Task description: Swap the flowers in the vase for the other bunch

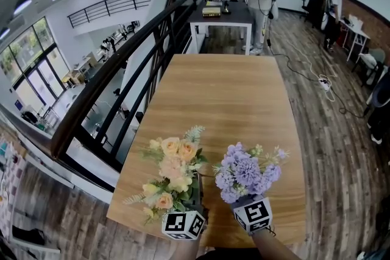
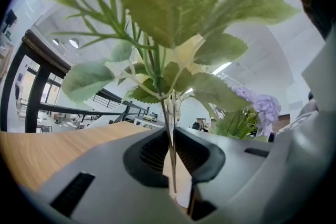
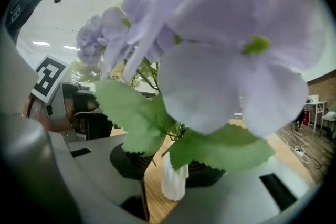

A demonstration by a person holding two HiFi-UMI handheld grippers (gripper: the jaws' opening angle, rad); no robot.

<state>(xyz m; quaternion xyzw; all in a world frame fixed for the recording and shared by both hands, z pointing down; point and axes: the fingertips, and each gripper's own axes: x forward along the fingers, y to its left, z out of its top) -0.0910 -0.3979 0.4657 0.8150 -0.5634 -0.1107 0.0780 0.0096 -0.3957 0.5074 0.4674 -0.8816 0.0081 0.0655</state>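
Both bunches look artificial, so I judge them light, with soft crushable heads on thin, springy stems. The place to hold either one is low on the bare stems, below the leaves, never on the blooms.

The left tool (image 2: 171,157) does just that. Its jaws are clenched on the thin stems (image 2: 169,123) of the peach and yellow bunch (image 1: 170,173), which is held upright above the near edge of the wooden surface (image 1: 231,94).

The right tool (image 3: 173,163) is released. Its jaws stand apart, and a narrow white vase (image 3: 173,186) stands between them, with a gap showing on the left side at least. The purple bunch (image 1: 247,170) rises out of that vase, just beside the peach bunch.

The vase looks slim and top-heavy under so wide a head of flowers (a nudge from either jaw could tip it). It should be taken round its body, squarely and gently.

The head view shows the two bunches side by side over the surface's near end, but only the marker cubes of the tools show and the vase is hidden entirely. Only the right gripper view shows the vase and the parted jaws. Only the left gripper view shows the stems pinched between the pads, with purple blooms off to its right. None of the views shows the vase's foot.
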